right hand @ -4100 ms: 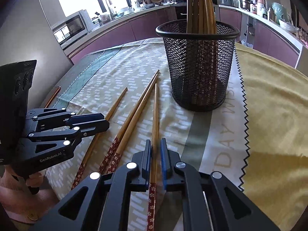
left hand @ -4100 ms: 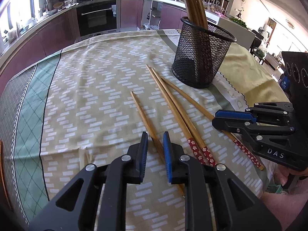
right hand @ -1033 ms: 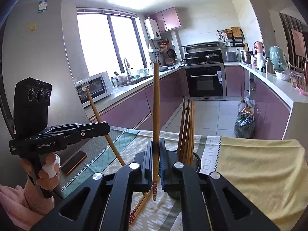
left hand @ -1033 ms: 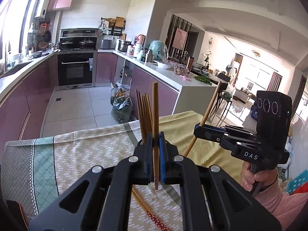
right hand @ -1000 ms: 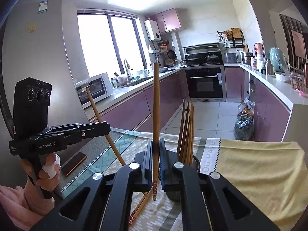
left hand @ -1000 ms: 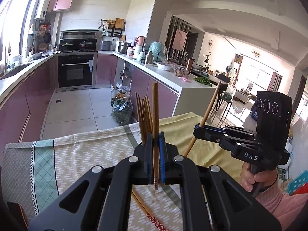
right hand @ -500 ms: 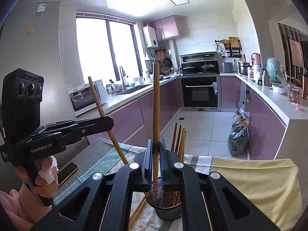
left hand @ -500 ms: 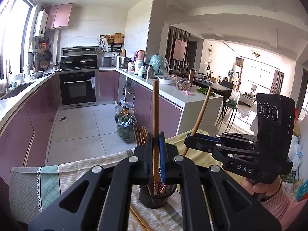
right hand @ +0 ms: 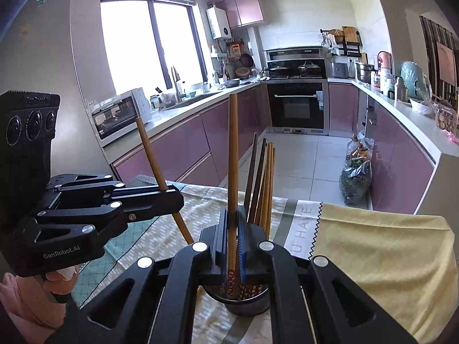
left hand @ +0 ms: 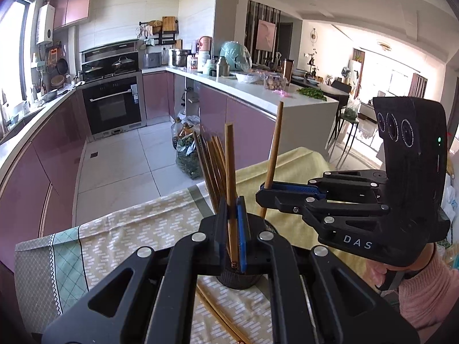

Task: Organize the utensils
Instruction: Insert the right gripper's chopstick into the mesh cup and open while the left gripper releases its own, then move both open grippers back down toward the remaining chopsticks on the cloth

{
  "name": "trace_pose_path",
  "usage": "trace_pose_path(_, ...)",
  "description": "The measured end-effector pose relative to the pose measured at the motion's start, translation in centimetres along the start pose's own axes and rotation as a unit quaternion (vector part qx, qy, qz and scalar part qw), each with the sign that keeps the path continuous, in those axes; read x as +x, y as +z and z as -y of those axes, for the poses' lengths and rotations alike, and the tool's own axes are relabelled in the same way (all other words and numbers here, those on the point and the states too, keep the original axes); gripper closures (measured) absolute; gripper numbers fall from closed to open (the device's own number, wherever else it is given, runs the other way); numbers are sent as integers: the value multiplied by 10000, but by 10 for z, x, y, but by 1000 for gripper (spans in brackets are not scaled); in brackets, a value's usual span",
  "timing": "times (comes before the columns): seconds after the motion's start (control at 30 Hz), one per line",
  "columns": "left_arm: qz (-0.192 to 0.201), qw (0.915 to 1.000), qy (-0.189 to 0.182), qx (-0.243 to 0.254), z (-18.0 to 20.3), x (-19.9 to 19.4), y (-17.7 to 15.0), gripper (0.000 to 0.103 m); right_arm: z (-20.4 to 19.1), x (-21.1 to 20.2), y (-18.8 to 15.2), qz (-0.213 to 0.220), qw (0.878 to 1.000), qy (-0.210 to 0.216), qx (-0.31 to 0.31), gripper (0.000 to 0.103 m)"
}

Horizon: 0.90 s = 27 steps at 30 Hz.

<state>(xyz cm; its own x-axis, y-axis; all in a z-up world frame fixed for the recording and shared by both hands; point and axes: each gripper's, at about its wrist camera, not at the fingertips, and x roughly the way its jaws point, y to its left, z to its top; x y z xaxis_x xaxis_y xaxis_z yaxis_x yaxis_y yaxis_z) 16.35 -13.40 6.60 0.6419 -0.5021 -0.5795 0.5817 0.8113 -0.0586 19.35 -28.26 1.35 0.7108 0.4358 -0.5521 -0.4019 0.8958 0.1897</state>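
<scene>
Now each gripper holds one chopstick upright over the holder. The left gripper has its fingers clamped on a plain chopstick, long axis near vertical, lower tip showing just below the pads. The holder, a dark cup standing on the worktop, sits directly under and slightly beyond those fingers, with a bundle of chopsticks already standing in it.

From the right wrist view, the right gripper is likewise closed on its own chopstick, also near vertical, its flowered lower end seeming to reach into the holder's mouth. The left one's chopstick leans a little as seen from this side, tip pointing down toward the same cup.

So the relation that matters is straight down: both sticks lie along the drop axis, and the holder is below them. The right stick looks nearer to seated; the left appears close above or at the rim, though its own fingers hide the exact gap. Two loose chopsticks lie on the cloth beside the holder.
</scene>
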Motion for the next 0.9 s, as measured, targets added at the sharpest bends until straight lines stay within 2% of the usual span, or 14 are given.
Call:
trace_pose_path(0.17,-293,9995,-61,-112,-8,20,-3,96,-2,16,-3,-283,9996,-34,-29,97)
trace_pose_path(0.67,-596,9978,-49,-286,-18,52,6,95,12,33,3,-369,9988,-169,283,95)
trace_pose_path(0.73,-568,9977,-30,-364,-20,52,6,81,13,32,0,-342,9986,-202,338,94)
trace_pose_path(0.9,-454,9980,92,-429,-21,47,-2,78,14,26,-7,-305,9986,-177,393,93)
